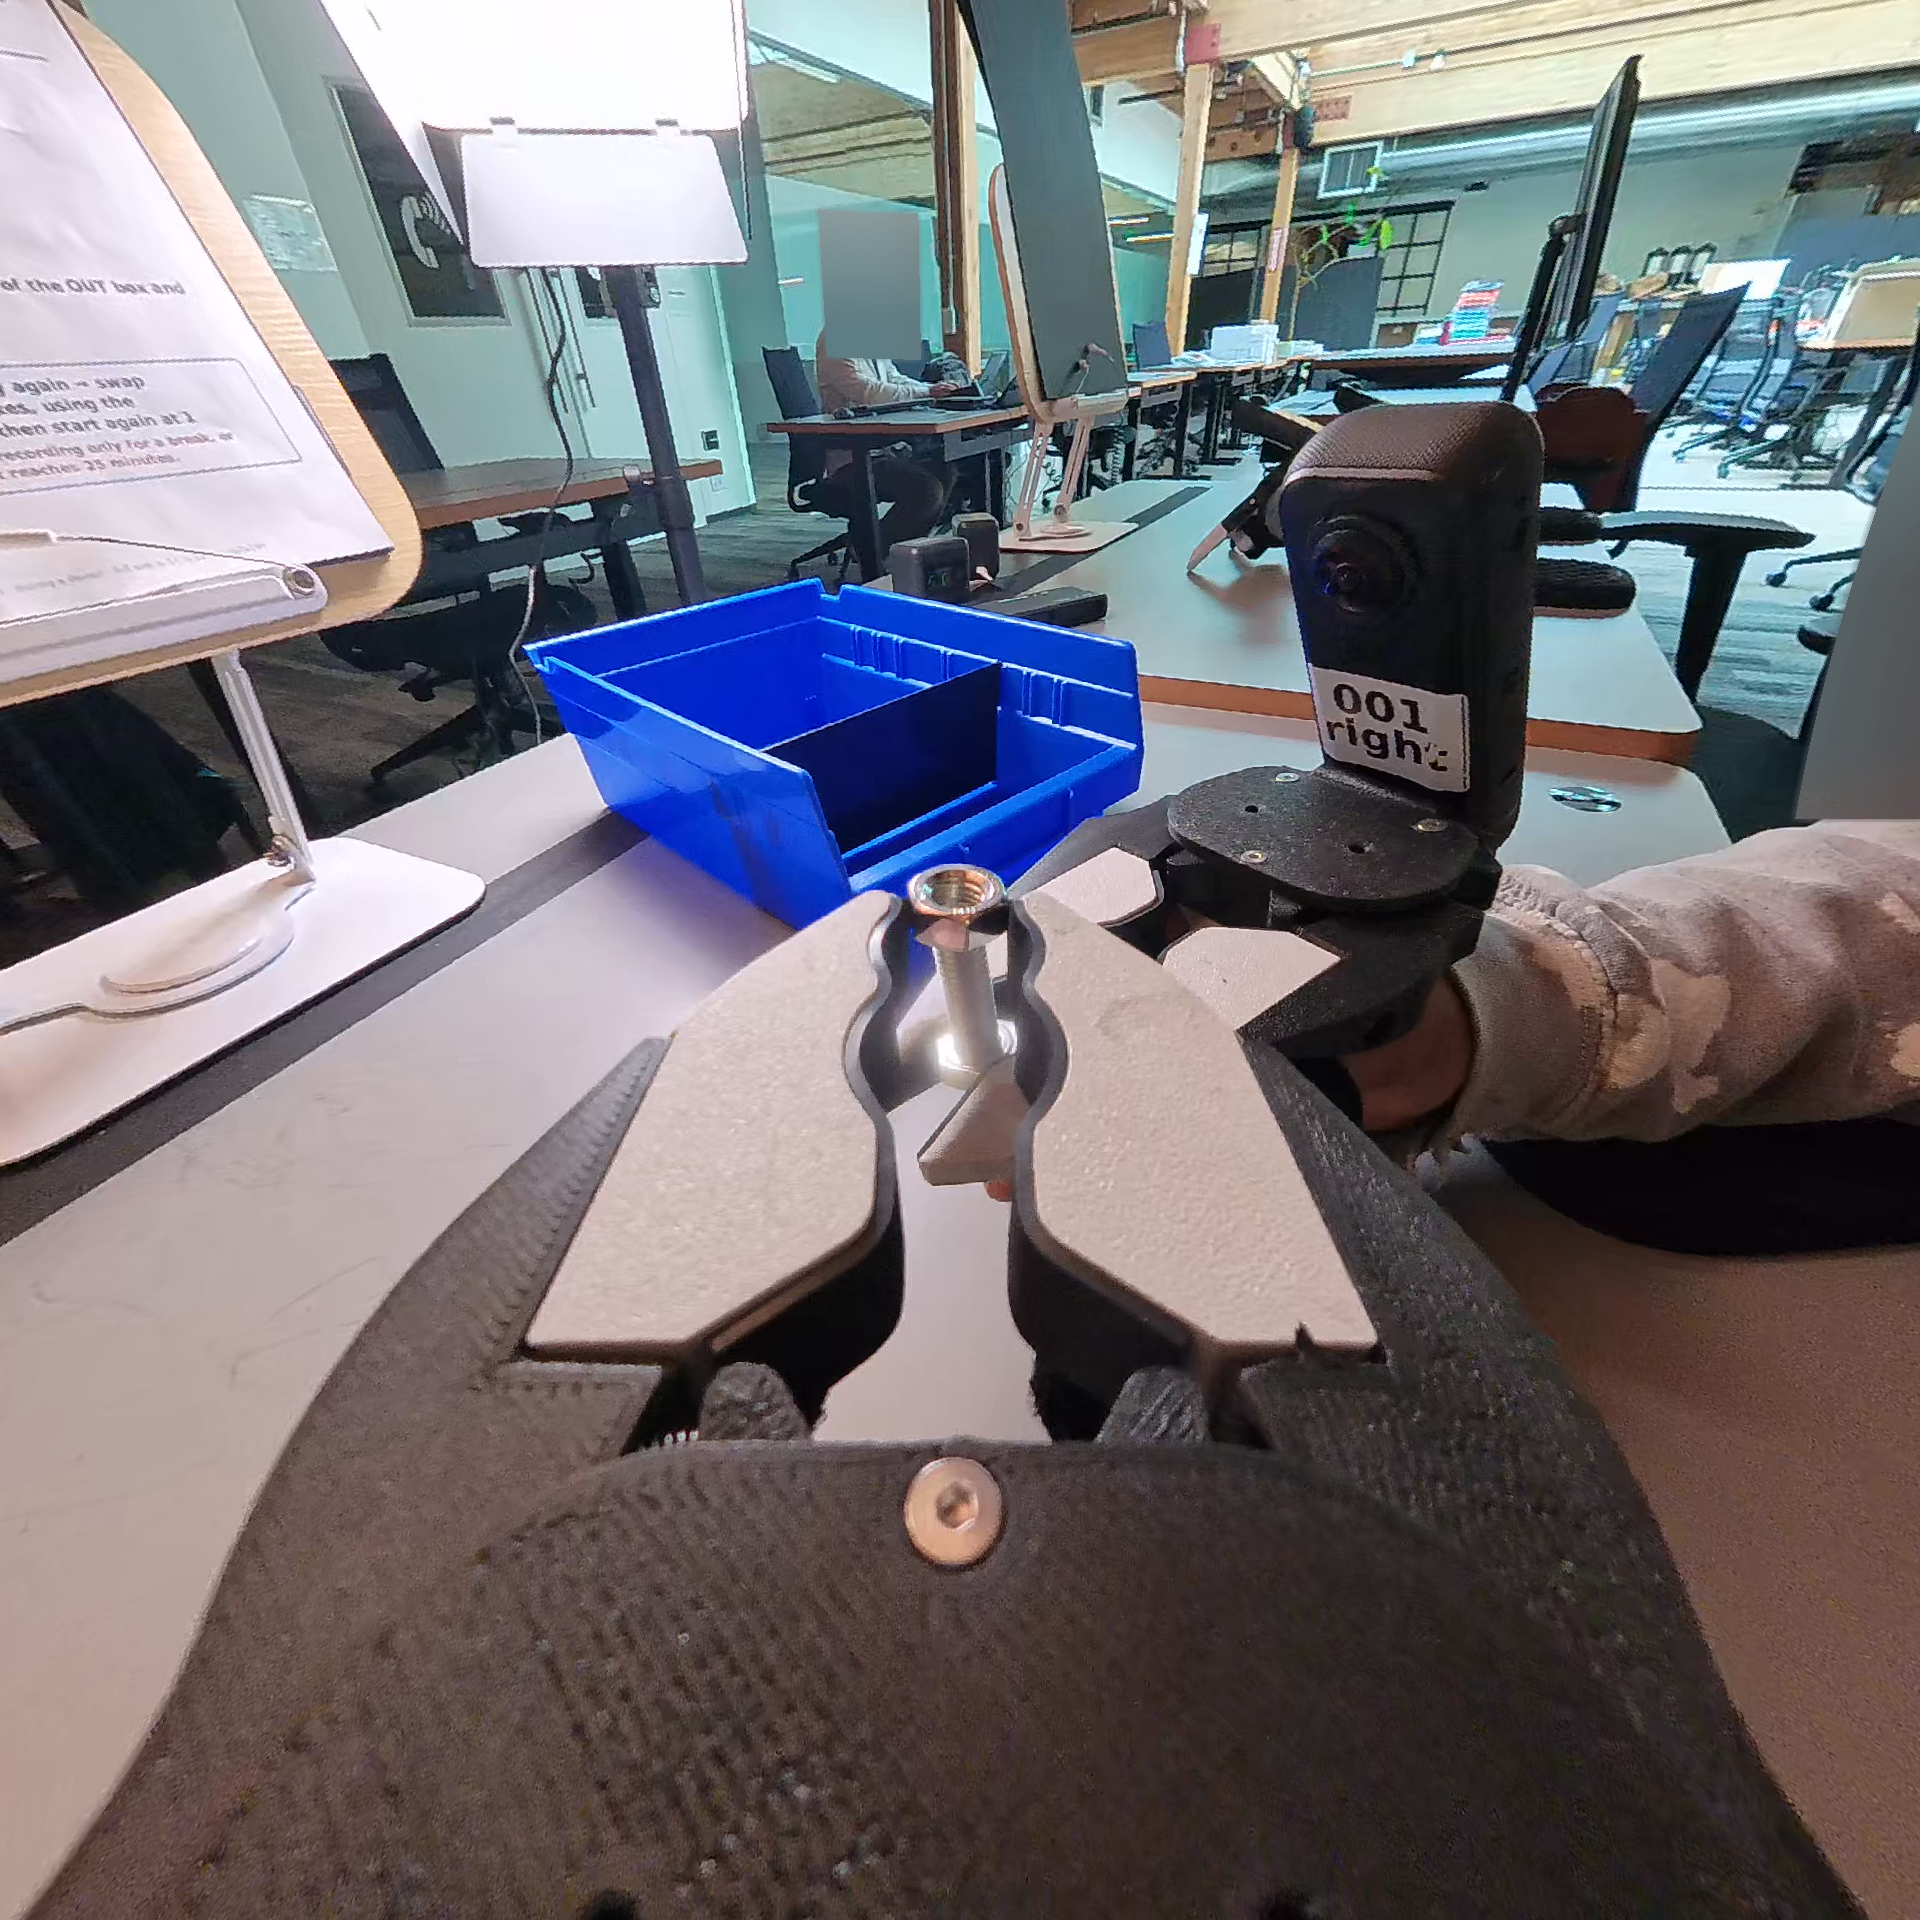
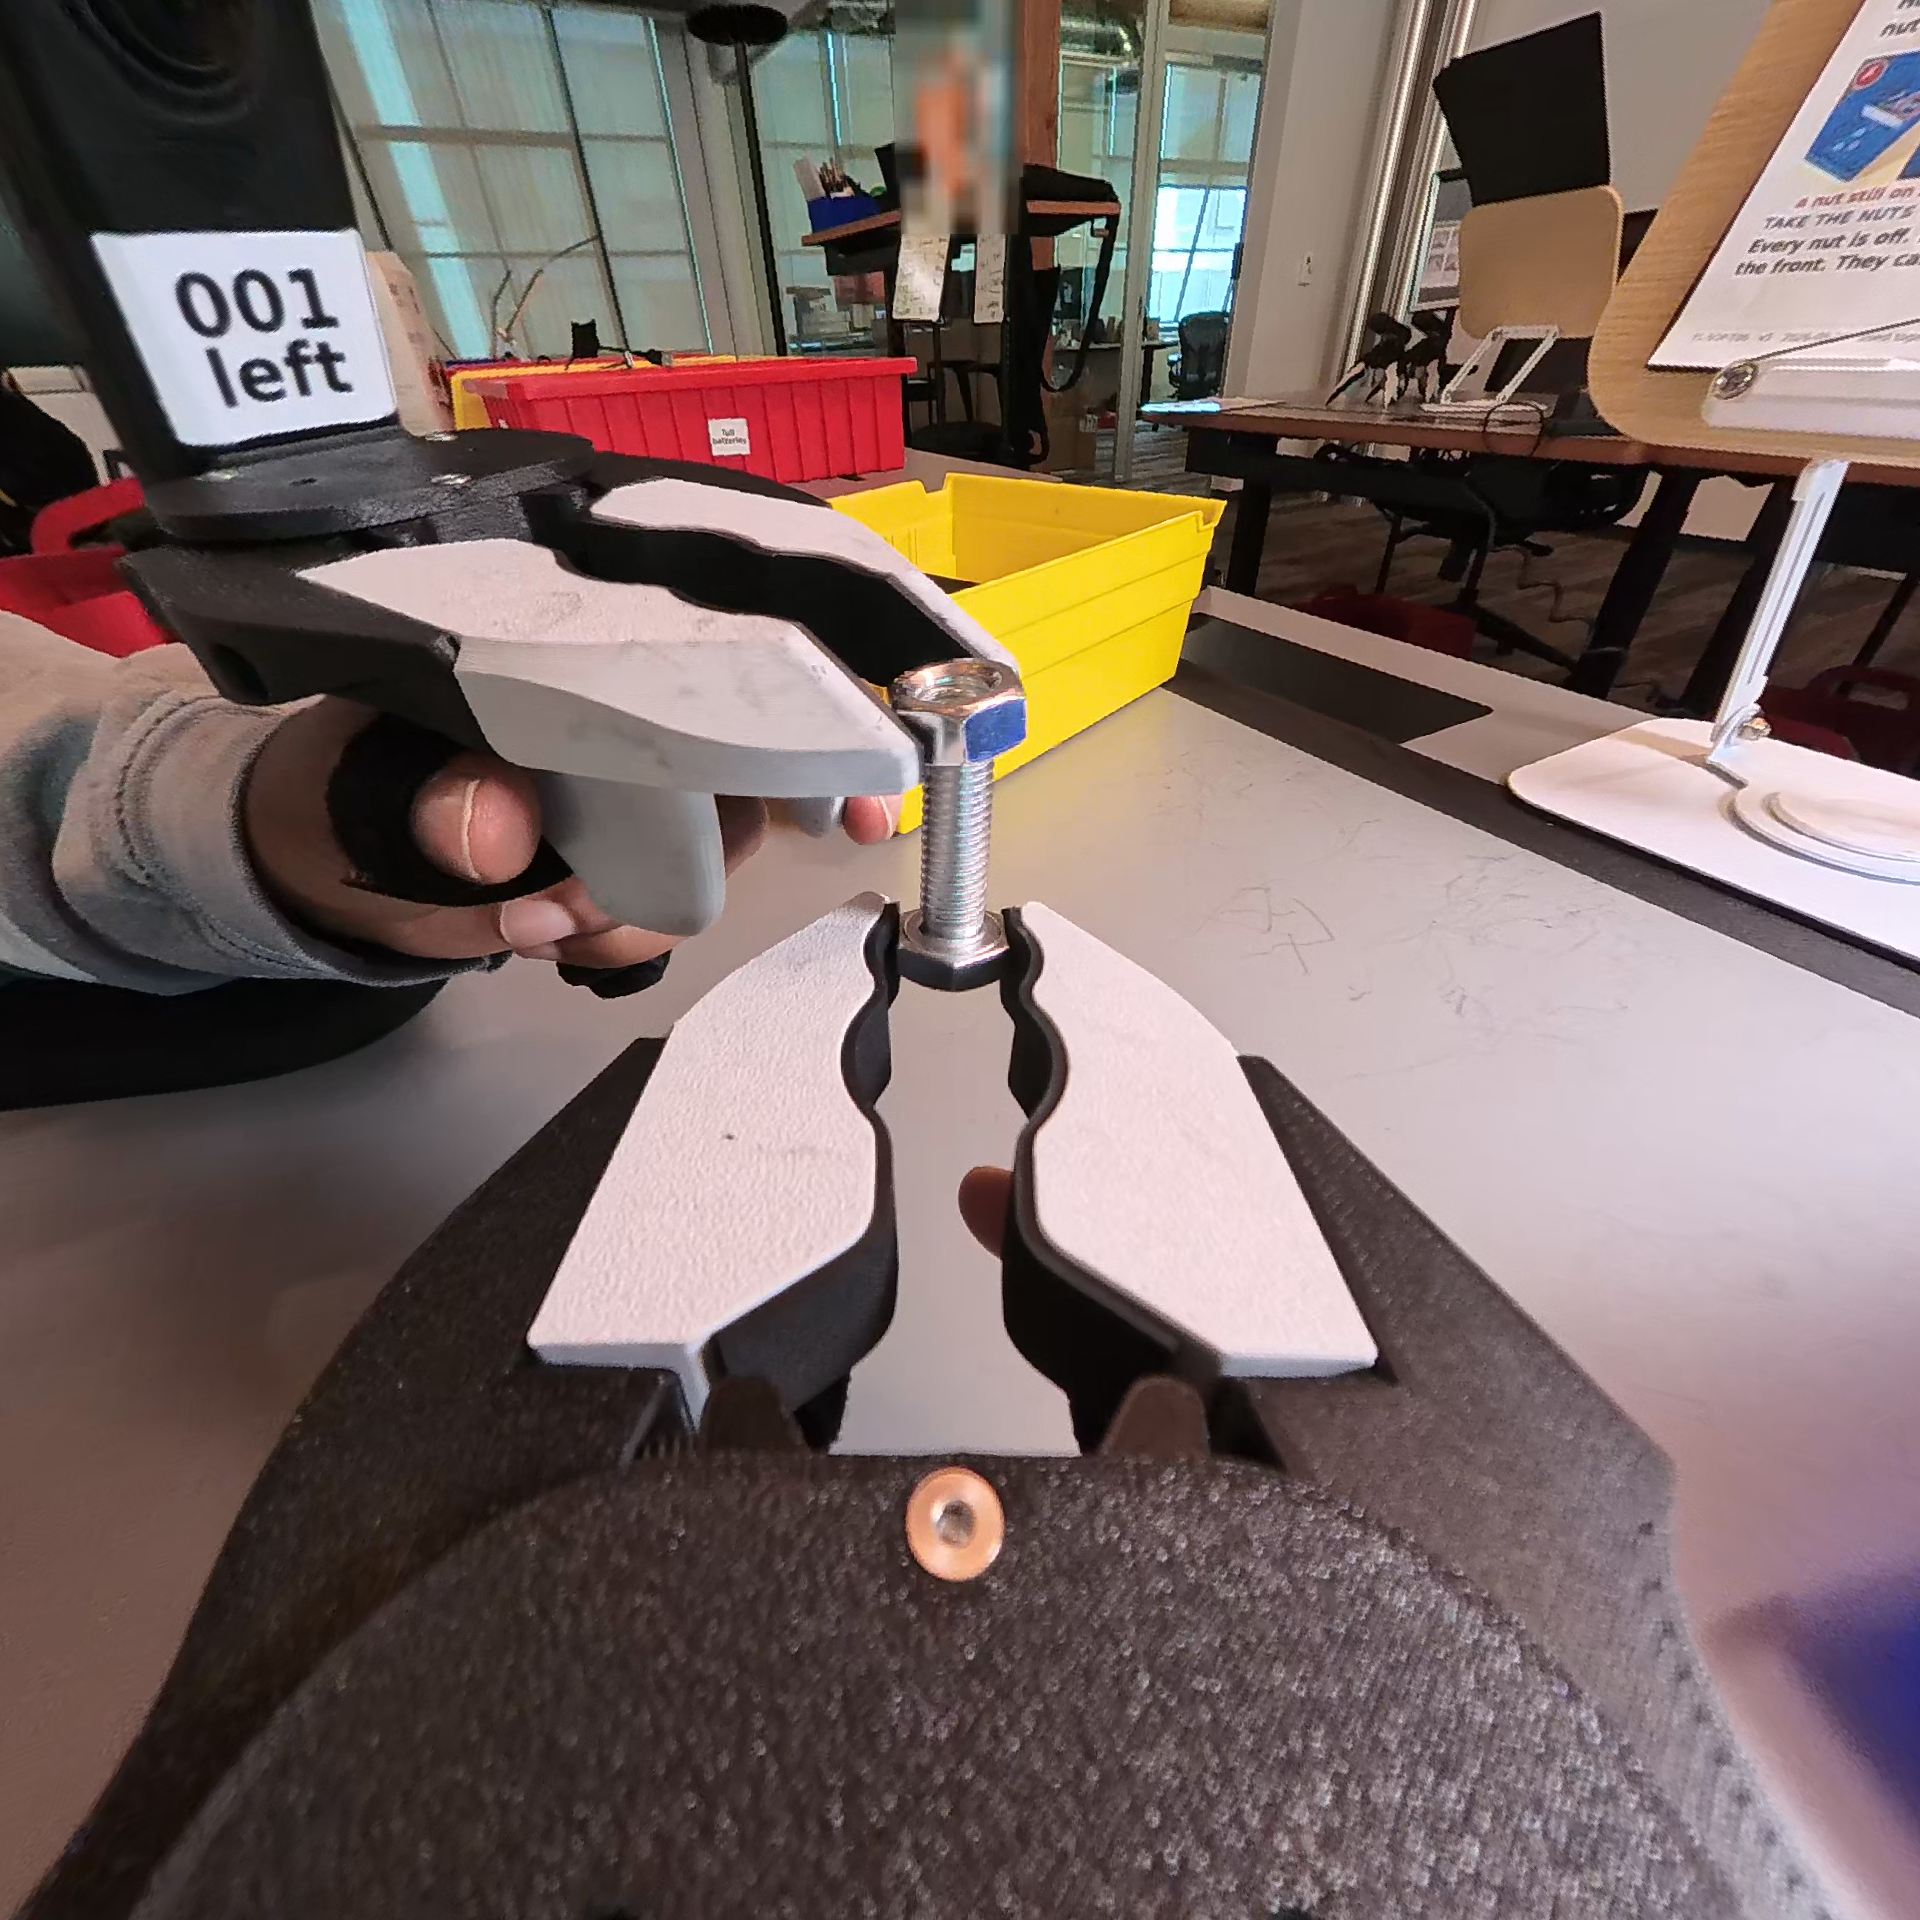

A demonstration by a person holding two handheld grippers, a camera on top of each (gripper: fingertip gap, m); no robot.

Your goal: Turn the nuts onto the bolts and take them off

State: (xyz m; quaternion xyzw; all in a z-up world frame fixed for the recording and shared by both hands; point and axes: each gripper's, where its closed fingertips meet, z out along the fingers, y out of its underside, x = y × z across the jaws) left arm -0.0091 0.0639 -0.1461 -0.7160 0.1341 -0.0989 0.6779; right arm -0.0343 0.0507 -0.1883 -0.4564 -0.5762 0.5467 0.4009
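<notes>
A silver bolt (image 2: 956,842) stands upright above the grey table (image 2: 1351,935), held between both grippers. My right gripper (image 2: 953,940) is shut on the bolt's hex head at the bottom. My left gripper (image 2: 951,712) comes in from the left and is shut on the nut (image 2: 966,717) at the top of the thread. In the left wrist view, the left gripper (image 1: 956,914) pinches the nut (image 1: 956,894), whose threaded hole shows from above. The bolt's shaft (image 1: 951,987) runs down to the right gripper (image 1: 977,1060) below, which is partly hidden.
A blue bin (image 1: 707,748) with a black divider stands just beyond the grippers. A yellow bin (image 2: 1091,603) and red bins (image 2: 707,416) stand on the other side. A paper instruction stand (image 1: 156,343) on a white base (image 2: 1662,800) is close by. A person sits far off. Across from one pair of fingers to the other is roughly 5 cm.
</notes>
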